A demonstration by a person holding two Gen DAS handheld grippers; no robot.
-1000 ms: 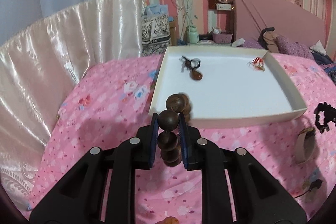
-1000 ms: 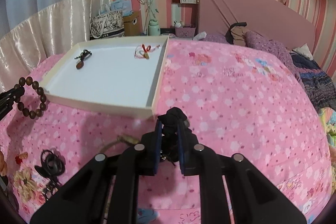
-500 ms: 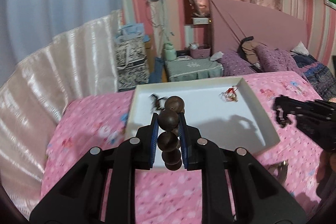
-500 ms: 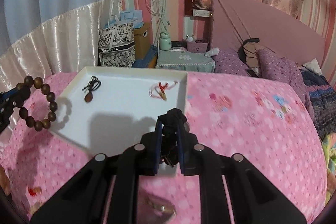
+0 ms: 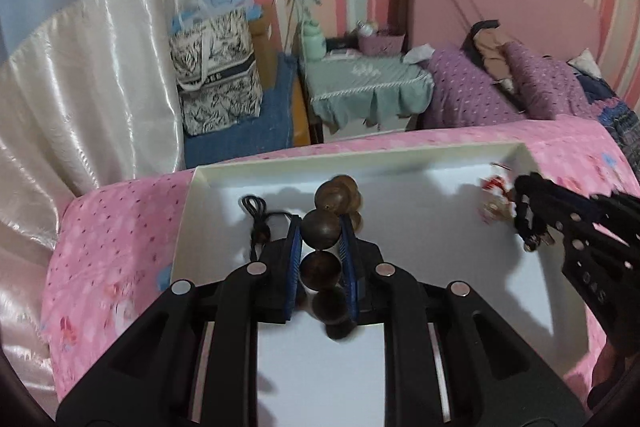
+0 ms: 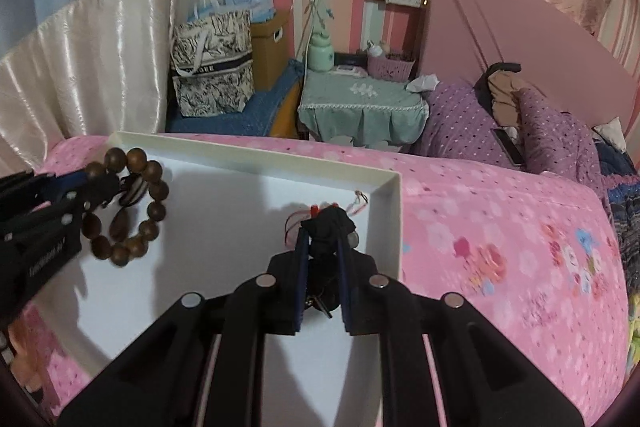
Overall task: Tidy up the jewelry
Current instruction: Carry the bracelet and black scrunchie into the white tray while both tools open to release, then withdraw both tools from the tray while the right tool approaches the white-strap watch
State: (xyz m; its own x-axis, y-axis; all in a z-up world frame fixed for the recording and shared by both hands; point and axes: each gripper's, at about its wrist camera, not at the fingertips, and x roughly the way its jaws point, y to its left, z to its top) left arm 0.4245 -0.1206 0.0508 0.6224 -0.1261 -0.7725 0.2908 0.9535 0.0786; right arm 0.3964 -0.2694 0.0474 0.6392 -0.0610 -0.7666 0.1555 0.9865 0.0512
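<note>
Left tool [image 5: 320, 247]: clamped on wooden bead bracelet [image 6: 128, 211], over white tray [image 6: 256, 155]
Right tool [image 6: 322, 259]: clamped on black jewelry piece [image 6: 328, 227], near tray's far right corner

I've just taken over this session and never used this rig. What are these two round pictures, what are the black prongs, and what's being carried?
No robot here: a person holds a two-finger gripper in each hand, each with a fisheye camera looking along its fingers. One picture is from the left gripper, shut on a brown wooden bead bracelet. The other is from the right gripper, shut on a black jewelry piece. Both hover over a white tray on a pink bedspread. In the tray lie a black cord pendant and a red string piece.
</note>
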